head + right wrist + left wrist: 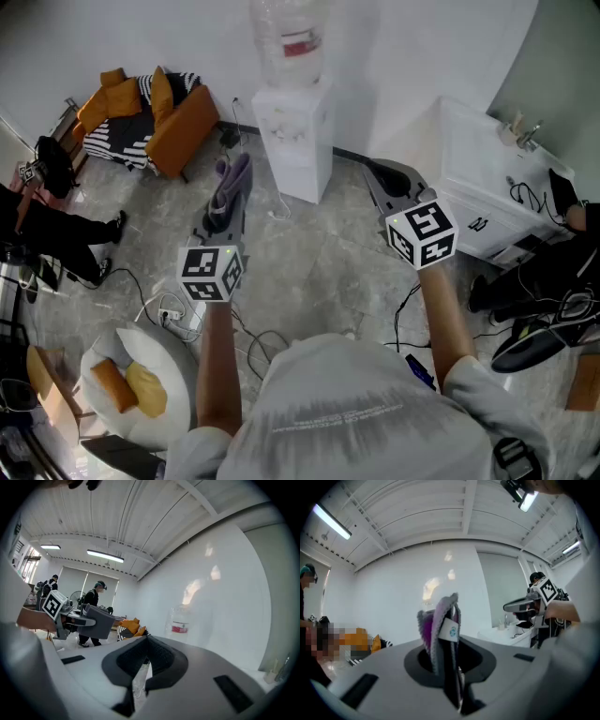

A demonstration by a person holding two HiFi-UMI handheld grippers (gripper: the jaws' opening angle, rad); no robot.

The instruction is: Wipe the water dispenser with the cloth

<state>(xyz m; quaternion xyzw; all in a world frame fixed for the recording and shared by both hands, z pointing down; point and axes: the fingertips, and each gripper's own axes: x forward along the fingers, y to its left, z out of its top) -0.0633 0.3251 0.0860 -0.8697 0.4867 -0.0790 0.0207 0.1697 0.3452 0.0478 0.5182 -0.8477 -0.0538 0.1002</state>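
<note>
Left tongs (225, 199) squeeze the fuzzy purple-grey cloth (439, 620), right tongs (146, 641) sit closed and empty; best press it flat on the tall white water dispenser (298, 131).

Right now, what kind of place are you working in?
Probably a workplace break area: a water dispenser against the wall, an orange sofa nearby, and a white sink counter.
</note>
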